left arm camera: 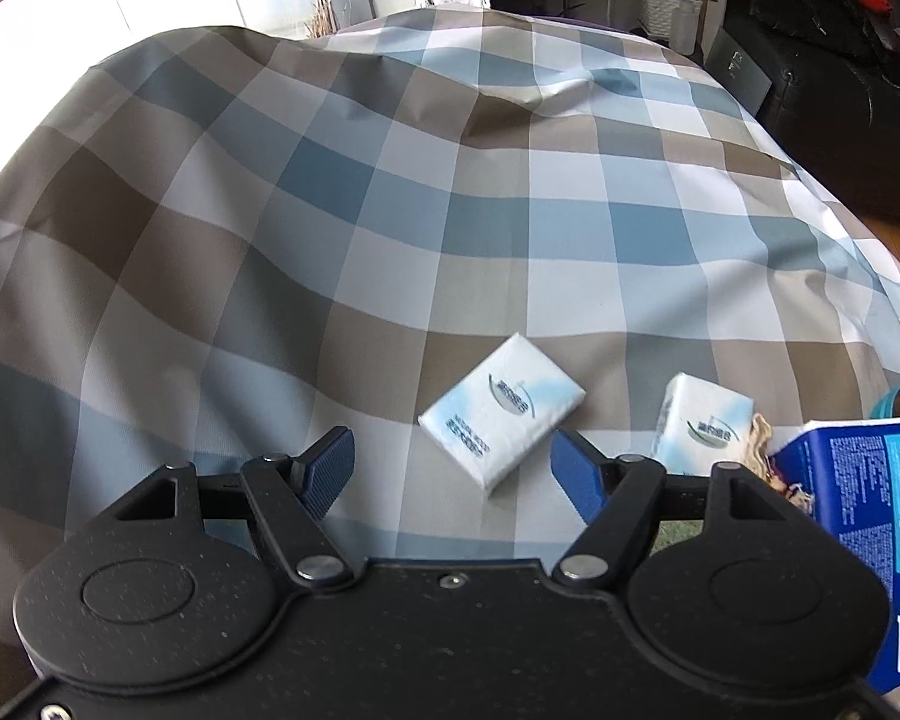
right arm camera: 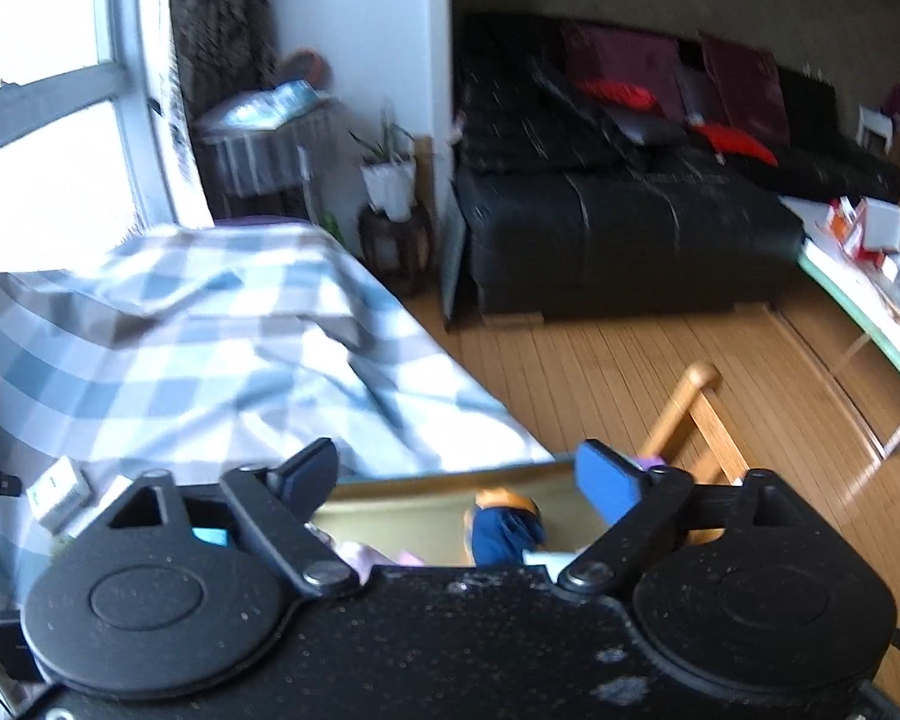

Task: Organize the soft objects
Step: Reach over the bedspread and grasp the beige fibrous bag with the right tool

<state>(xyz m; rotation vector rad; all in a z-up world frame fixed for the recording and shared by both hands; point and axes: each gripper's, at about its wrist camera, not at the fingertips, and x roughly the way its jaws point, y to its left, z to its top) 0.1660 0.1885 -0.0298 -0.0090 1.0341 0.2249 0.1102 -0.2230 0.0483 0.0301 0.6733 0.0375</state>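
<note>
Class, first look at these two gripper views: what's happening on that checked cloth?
A person with a gripper in each hand is sorting soft items. The left gripper is open, empty, lined up on a flat white tissue pack on the checked cloth. A second pack stands beside a blue Tempo box. The right gripper, open and empty, is above a bin holding a blue item.
</note>
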